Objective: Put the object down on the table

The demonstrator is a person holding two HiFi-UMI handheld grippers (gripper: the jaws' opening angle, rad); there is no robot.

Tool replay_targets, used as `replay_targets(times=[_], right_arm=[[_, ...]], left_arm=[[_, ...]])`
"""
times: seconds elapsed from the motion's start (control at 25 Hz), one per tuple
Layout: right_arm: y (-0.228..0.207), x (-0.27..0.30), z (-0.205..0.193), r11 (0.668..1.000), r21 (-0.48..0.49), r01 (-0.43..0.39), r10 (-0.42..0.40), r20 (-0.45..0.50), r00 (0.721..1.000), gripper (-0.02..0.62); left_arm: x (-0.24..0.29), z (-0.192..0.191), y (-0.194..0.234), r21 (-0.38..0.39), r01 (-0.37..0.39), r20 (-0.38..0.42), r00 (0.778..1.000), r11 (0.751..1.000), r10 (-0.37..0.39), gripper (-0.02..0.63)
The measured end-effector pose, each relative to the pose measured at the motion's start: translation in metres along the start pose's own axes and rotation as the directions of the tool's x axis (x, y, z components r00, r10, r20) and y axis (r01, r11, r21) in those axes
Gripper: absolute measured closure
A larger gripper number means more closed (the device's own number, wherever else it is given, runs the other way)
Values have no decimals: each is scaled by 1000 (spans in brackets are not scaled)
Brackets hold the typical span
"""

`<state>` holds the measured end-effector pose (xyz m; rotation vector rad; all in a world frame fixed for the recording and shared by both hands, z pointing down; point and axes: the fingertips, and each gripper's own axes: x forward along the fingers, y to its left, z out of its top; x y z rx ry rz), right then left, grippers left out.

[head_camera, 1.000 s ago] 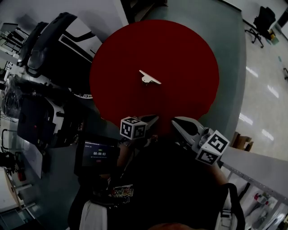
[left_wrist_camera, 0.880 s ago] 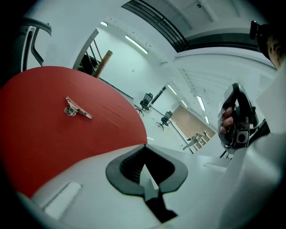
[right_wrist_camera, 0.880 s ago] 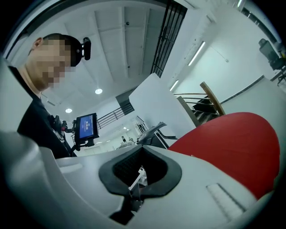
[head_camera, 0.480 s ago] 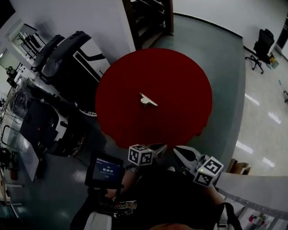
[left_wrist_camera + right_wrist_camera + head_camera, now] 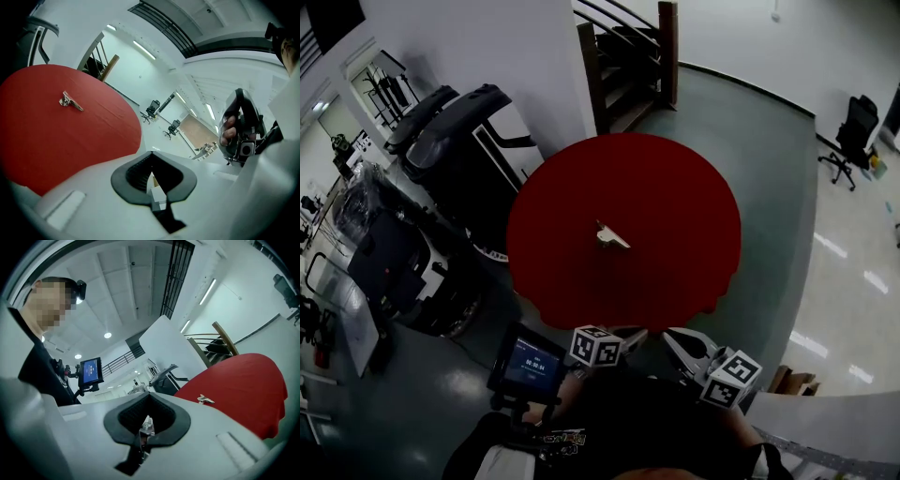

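Observation:
A small silver metal clip (image 5: 612,236) lies alone near the middle of the round red table (image 5: 675,206). It also shows on the red tabletop (image 5: 70,140) in the left gripper view as the clip (image 5: 70,101), and in the right gripper view as the clip (image 5: 205,399). My left gripper (image 5: 630,334) hangs off the table's near edge, close to my body, shut and empty (image 5: 151,161). My right gripper (image 5: 673,337) is beside it, also shut with nothing held (image 5: 147,399). Both are well short of the clip.
Dark exercise machines (image 5: 441,141) stand to the left of the table. A staircase (image 5: 628,56) rises behind it. A small screen on a stand (image 5: 525,364) is at my left side. An office chair (image 5: 858,127) is far right, and a white counter (image 5: 825,422) lower right.
The view has pulled back and up, so the table looks smaller and farther. Both grippers have drawn away from the table edge toward my body. The clip has not moved.

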<state>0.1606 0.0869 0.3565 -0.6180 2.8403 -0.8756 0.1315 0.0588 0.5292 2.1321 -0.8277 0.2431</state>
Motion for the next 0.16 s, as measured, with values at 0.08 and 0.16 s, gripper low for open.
replay_targets(times=[0.08, 0.16], right_arm=[[-1, -5, 3, 1000, -4, -2, 2, 3, 1000, 594], [-1, -11, 7, 1000, -12, -2, 2, -3, 1000, 594]], left_arm=[[4, 3, -5, 6, 2, 0, 1000, 1000, -2, 592], [8, 7, -11, 17, 3, -1, 1000, 1000, -3, 592]])
